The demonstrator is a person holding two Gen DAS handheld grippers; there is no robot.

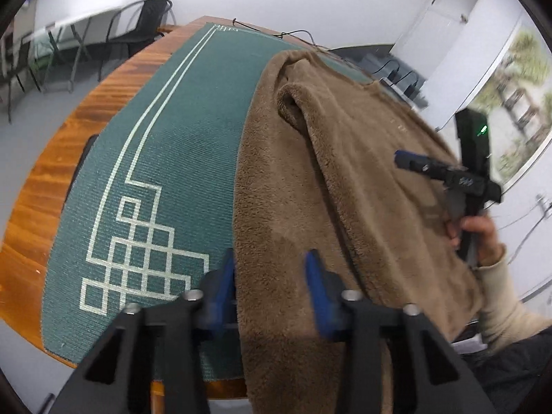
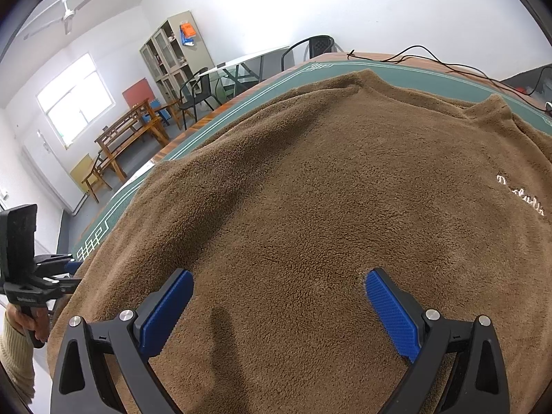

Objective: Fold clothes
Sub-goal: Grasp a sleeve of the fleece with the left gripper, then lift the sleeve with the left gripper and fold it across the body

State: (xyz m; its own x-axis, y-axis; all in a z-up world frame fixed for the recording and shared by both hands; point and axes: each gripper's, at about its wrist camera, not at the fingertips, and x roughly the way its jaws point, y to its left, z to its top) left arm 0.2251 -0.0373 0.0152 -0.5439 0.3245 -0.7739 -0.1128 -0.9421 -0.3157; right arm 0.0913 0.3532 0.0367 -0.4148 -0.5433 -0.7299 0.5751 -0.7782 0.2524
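- Brown fleece sweater (image 2: 310,179) spread front-up on green mat (image 1: 165,145) over wooden table (image 1: 41,207); near hem hanging off table's near edge; pale embroidered lettering (image 2: 521,195) on chest.
- One sleeve (image 1: 300,103) already lying turned in over body, forming raised ridge at far side.
- Left gripper (image 1: 270,276) poised at sweater's side edge near the hem, blue pads narrowly parted, one over mat, other over fleece; edge running between them, no pinch visible, nothing lifted.
- Right gripper (image 2: 279,296) over middle of sweater, jaws spread wide, pads resting on or just above pile, gripping nothing; cannot tell whether touching.
- Step in hand, by judgement: taking hold of left side edge for a lengthwise fold toward centre.
- Next move calls for closing left pads on fabric edge only, not mat beneath, then lifting and carrying it across.
- Risk: thick pile slipping from shallow bite; overhanging hem dragging garment off table.
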